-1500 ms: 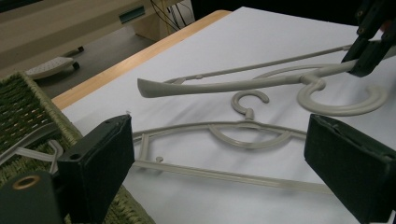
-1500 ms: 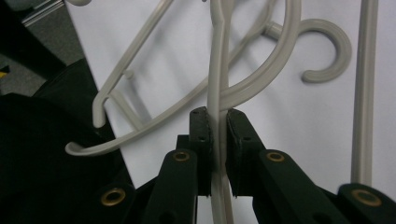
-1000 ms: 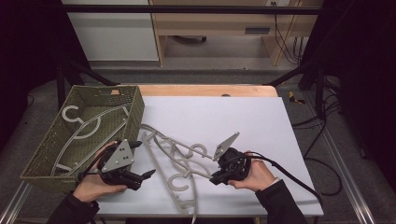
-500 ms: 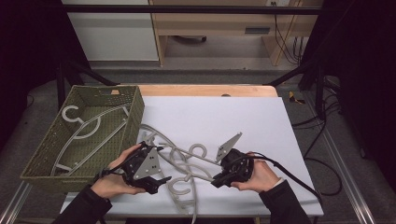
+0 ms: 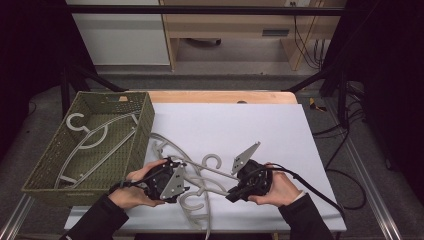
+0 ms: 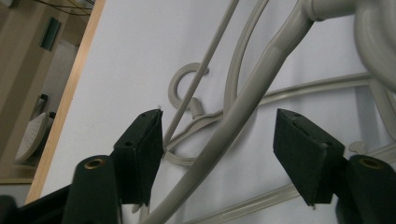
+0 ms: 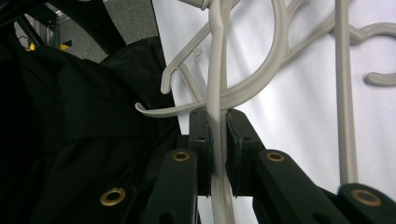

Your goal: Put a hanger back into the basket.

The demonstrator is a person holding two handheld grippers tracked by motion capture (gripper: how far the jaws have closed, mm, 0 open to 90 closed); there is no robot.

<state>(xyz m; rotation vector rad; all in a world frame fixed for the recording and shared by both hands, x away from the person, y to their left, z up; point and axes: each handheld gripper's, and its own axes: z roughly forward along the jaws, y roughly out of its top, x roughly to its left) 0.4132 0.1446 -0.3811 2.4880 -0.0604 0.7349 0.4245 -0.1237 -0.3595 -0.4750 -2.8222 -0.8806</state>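
1. One white table (image 5: pixel 260 125) carries everything in front of me, its sheet pale and a wooden edge showing along the far side.
2. Off its left end sits my green woven basket (image 5: pixel 55 165), with two grey hangers (image 5: pixel 95 142) lying inside it.
3. Near the front edge of the table lies a tangled heap of grey plastic hangers (image 5: pixel 200 172), hooks and arms crossing one another between my two hands.
4. My right gripper (image 7: pixel 218 140) is clamped on a hanger arm (image 7: pixel 215 88); in the right gripper view the thin bar runs straight up between the pads, pinched from both sides.
5. My left gripper (image 6: pixel 219 140) stands half wide around a thicker hanger bar (image 6: pixel 261 79); its jaws have just been closing, the bar runs slantwise between them, and neither pad presses on it.
6. From above, my left hand (image 5: pixel 137 185) sits just beside the basket's near corner, my right hand (image 5: pixel 277 187) farther along the front edge.
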